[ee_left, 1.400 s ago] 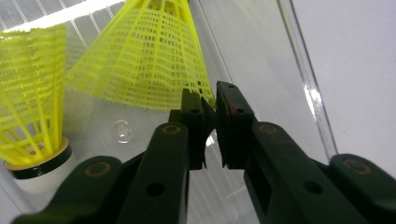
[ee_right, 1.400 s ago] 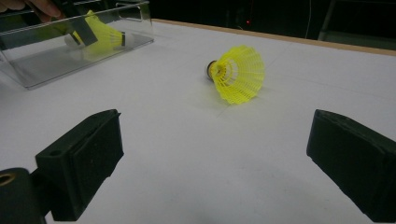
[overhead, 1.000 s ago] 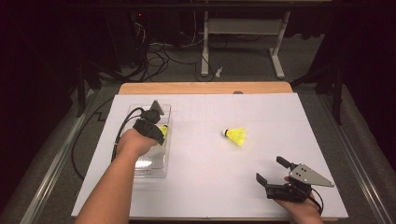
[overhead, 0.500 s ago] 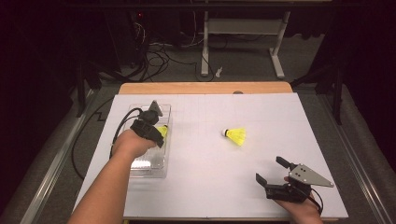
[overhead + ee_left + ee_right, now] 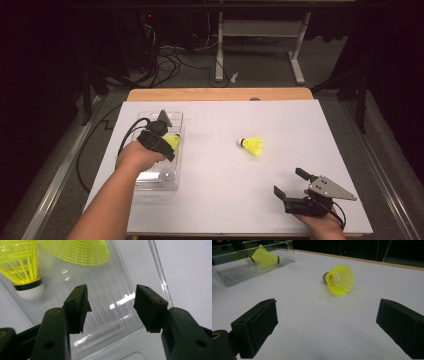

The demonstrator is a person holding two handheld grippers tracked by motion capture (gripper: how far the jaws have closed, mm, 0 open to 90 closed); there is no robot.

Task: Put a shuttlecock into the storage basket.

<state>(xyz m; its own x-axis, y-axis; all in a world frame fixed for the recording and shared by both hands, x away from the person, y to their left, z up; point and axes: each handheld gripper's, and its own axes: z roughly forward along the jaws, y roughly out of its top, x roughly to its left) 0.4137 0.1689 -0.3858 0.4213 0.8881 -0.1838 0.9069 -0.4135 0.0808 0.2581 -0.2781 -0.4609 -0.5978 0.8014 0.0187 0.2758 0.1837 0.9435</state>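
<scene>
the left tool hangs over the clear plastic tray on the left side of the white bench, pointing down and toward the far end, and its jaws have just been opening, with nothing between them but the tray floor seen in the left tool's own view. just beyond its tips lie two yellow shuttlecocks in the tray: one with its white cork toward the near-left corner of that view, and the skirt of another above it. so my guess is one has just been let go there. a third shuttlecock lies on its side out on the open bench, right of centre, well apart from the tray, cork pointing left and skirt to the right. the right tool rests low at the near right edge, aimed at that loose shuttlecock, jaws spread wide and empty, still well short of it. these things look feather-light, and the mesh skirt is springy and would likely buckle under a hard squeeze; the cork end is the firm bit, so i'd pinch at the cork or the neck just above it, gently, since it could roll or skitter if nudged. the left forearm reaches in long from the near edge, wrist bent over the tray; the right hand sits tucked close to the near edge.
</scene>
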